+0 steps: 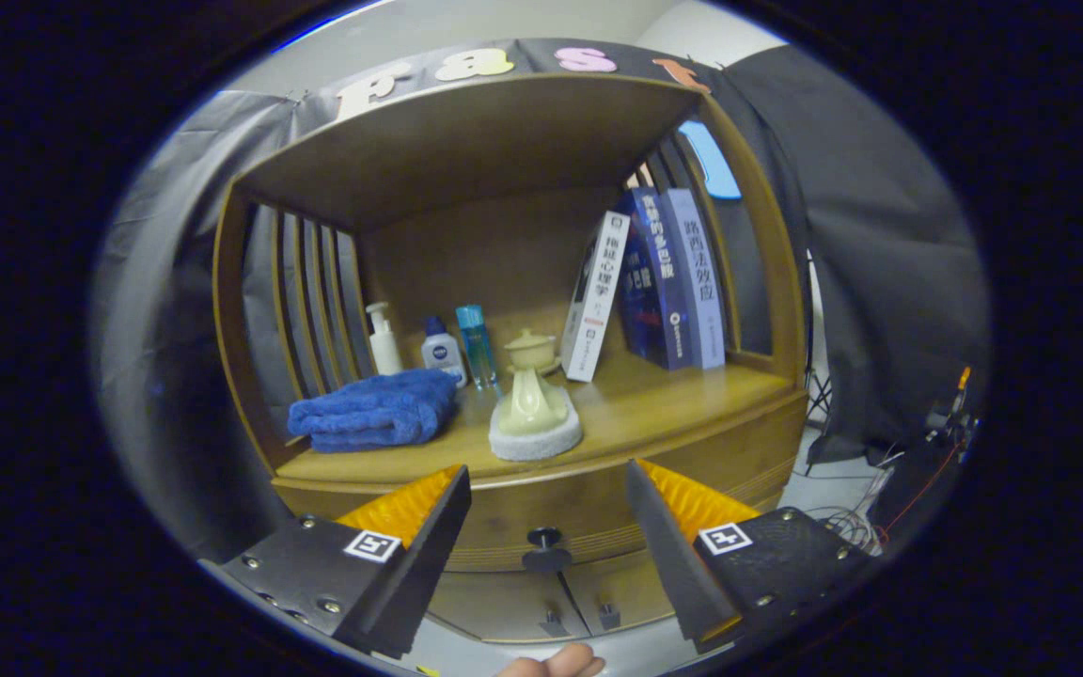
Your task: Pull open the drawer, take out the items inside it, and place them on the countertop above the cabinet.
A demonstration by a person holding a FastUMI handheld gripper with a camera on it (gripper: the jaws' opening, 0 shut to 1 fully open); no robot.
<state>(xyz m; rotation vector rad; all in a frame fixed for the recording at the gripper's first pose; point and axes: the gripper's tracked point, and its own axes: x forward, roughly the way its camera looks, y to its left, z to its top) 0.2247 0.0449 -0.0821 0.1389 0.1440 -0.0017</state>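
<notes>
A wooden cabinet stands ahead with its drawer [504,527] closed under the countertop [654,395]. The drawer's dark round knob [545,548] sits between my two fingers, a short way beyond their tips. My gripper [548,484] is open, with nothing between its fingers. The drawer's contents are hidden.
On the countertop lie a folded blue towel [372,410], a pump bottle [383,340], a small white bottle [443,352], a blue bottle [477,344], a cream teapot set on a white pad [534,414] and several upright books [654,282]. Two lower cabinet doors [551,602] sit below. A fingertip [556,664] shows beneath.
</notes>
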